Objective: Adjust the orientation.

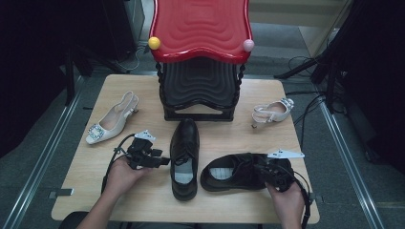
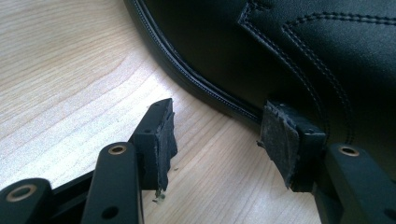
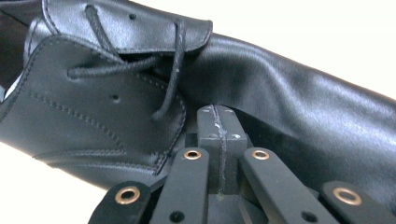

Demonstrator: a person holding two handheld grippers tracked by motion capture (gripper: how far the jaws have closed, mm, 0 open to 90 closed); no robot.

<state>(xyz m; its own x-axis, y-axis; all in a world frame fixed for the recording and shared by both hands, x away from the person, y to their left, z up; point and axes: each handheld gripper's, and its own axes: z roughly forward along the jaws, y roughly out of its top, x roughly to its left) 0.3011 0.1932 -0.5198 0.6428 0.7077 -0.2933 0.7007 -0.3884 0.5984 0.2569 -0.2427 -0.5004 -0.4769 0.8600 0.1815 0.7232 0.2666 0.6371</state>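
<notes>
Lab: tripods (image 1: 305,67), floor cables (image 1: 310,102)

The right gripper (image 3: 218,140) has its jaws pressed together against the black leather shoe (image 3: 289,112), whose laces (image 3: 173,65) lie toward eleven o'clock.

two glossy black lace-up shoes (image 1: 185,157) (image 1: 234,171) lie on a pale wood-grain table (image 1: 239,133), a cream slingback with a jewelled buckle (image 1: 111,119) at ten o'clock, a white sandal (image 1: 273,112) at two, a red-and-black ridged rack (image 1: 200,57) at twelve.
</notes>
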